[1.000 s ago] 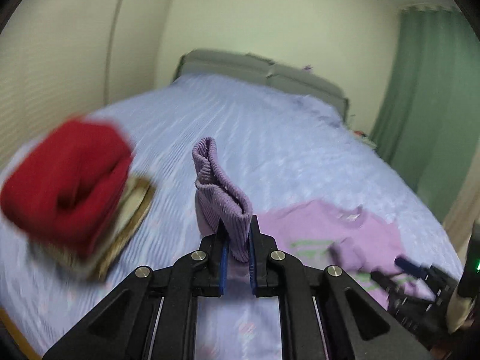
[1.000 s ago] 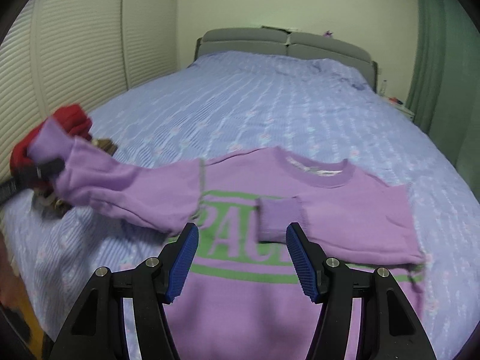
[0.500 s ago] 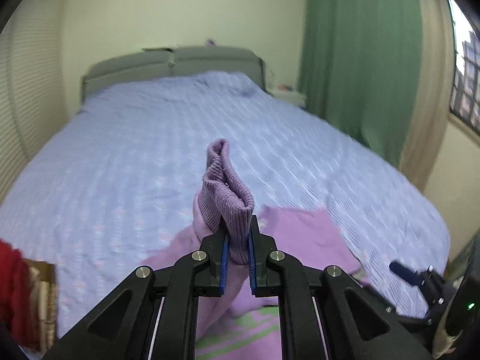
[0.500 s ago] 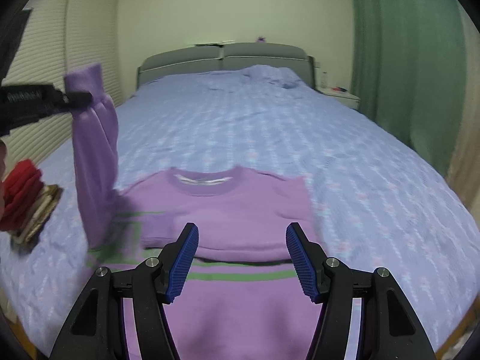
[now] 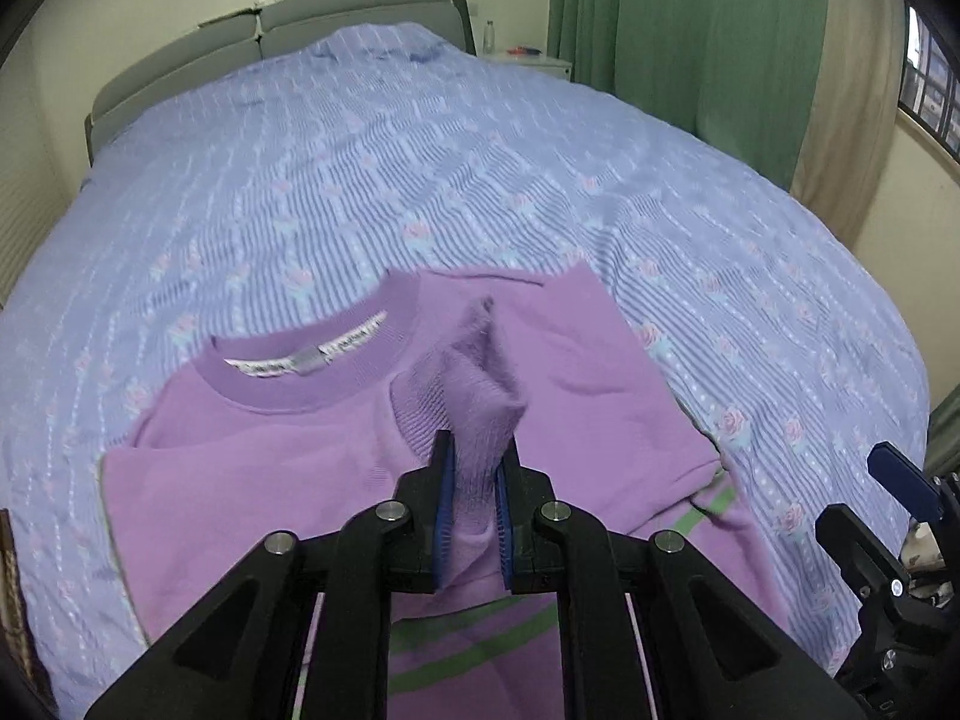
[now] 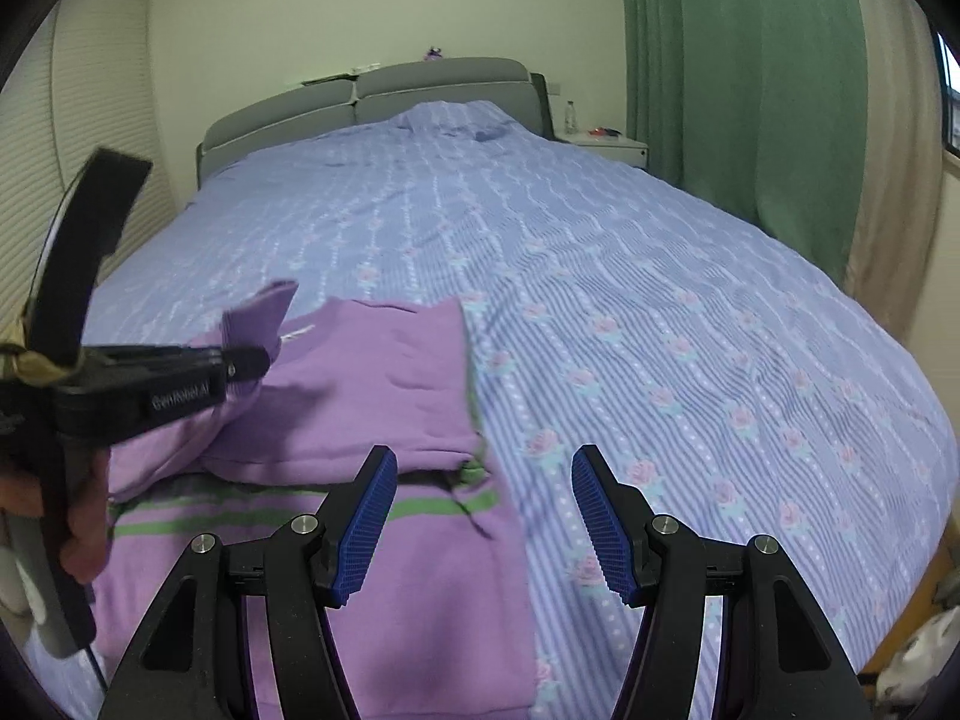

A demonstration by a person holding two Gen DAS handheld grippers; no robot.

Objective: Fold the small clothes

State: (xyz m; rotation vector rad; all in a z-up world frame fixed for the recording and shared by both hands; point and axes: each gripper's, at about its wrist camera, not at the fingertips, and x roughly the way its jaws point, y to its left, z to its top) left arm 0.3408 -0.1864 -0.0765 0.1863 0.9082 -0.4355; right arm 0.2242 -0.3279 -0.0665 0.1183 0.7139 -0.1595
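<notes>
Purple sweater [image 5: 288, 468] on a blue bedspread [image 5: 540, 180], left gripper [image 5: 474, 492] pinching its slightly blurred cuff [image 5: 480, 384], right gripper [image 6: 483, 516] spread, seemingly empty.

The lilac sweatshirt [image 5: 288, 462] with green stripes lies flat, collar away from the left gripper [image 5: 474, 516], whose pads pinch one ribbed cuff [image 5: 480, 384] above its chest.

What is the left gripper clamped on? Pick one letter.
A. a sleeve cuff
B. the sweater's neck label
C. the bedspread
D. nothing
A: in the left wrist view the left gripper has its blue pads pressed on the ribbed sleeve cuff of the purple sweater, above its chest.
</notes>
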